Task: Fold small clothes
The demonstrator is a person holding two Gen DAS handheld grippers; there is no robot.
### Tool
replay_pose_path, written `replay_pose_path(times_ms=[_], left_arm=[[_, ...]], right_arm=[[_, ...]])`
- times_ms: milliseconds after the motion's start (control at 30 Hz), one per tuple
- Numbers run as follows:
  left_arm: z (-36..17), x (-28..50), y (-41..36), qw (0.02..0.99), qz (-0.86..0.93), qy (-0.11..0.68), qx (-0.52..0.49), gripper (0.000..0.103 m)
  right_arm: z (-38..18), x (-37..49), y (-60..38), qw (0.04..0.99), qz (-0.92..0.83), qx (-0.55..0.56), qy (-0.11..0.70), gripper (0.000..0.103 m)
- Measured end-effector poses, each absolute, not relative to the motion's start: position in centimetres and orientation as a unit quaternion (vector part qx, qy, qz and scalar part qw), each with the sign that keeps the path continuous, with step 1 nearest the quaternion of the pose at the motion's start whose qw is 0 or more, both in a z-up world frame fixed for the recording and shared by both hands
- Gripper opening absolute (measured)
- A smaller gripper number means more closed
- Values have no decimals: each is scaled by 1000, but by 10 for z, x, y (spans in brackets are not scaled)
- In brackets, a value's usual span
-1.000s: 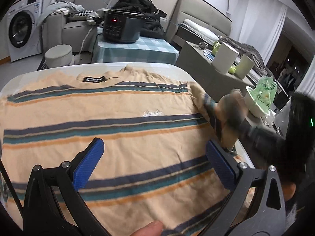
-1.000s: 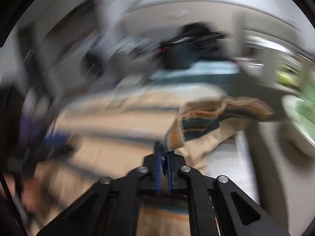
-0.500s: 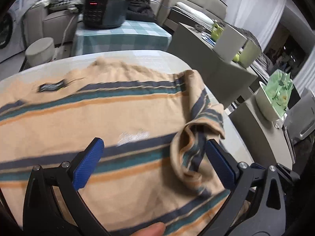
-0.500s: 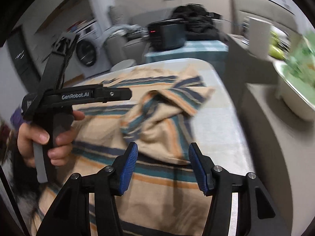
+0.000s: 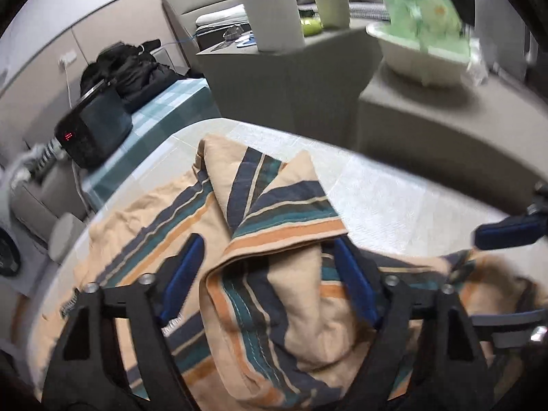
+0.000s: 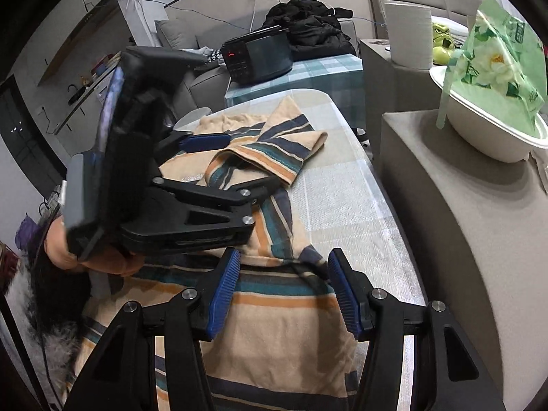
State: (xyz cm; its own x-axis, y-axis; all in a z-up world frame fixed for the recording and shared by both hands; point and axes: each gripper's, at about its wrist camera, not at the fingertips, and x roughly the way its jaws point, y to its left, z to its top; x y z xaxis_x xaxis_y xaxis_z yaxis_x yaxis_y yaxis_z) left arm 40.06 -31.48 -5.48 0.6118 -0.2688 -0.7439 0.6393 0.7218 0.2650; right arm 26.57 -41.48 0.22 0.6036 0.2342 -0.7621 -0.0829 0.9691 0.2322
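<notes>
Left wrist view has the left gripper [image 5: 267, 284] down over the folded-in sleeve [image 5: 284, 212] of the striped shirt [image 5: 147, 226], jaws spread wide with the bunched sleeve cloth sitting between them, not pinched. A second ago that sleeve was up in the air, clamped in the right gripper [image 6: 284, 294]; half a second ago it had been dropped across the shirt body, and now both grippers have closed in on it. From the right wrist view, the right gripper hangs with its blue pads parted above the shirt's side edge, holding nothing, while the left gripper reaches in ahead of it toward the sleeve cuff. The shirt itself lies spread on the white desk [image 6: 342, 198], collar end toward the far edge, sleeve heaped loosely rather than flat. So the first fold is laid but rumpled, and I'd say the sleeve needs smoothing or re-pinching before the side fold can follow. Compared with a second ago, the left camera has swung right and dropped low, the rice cooker [image 5: 92, 130] sliding out to the left of frame.
</notes>
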Motion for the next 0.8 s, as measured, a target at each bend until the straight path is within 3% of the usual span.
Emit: replay_pose_path(times_ms=[100,167,267,600,700,800], left_arm=[[-62,403,-324,851,-273,351,280,45],[-61,401,-326,843,-293,354,279,18],[-55,403,-319,847,-312,361,237,7],[-9,440,-206,859,-354,359,-91,5],[-24,463,-171,848,-304,400,-168,6],[-53,474,-150,833,-252,462,-171,11]], right_arm=[[1,263,-414,890,85,89,439,55],[1,259,-414,889,82,91,441,55],[2,256,-414,889,79,93,441,55],[1,254,-419,886,74,121,441,55],[0,257,-420,887,73,120,440,55],[-1,258,-418,886,75,114,443,55]])
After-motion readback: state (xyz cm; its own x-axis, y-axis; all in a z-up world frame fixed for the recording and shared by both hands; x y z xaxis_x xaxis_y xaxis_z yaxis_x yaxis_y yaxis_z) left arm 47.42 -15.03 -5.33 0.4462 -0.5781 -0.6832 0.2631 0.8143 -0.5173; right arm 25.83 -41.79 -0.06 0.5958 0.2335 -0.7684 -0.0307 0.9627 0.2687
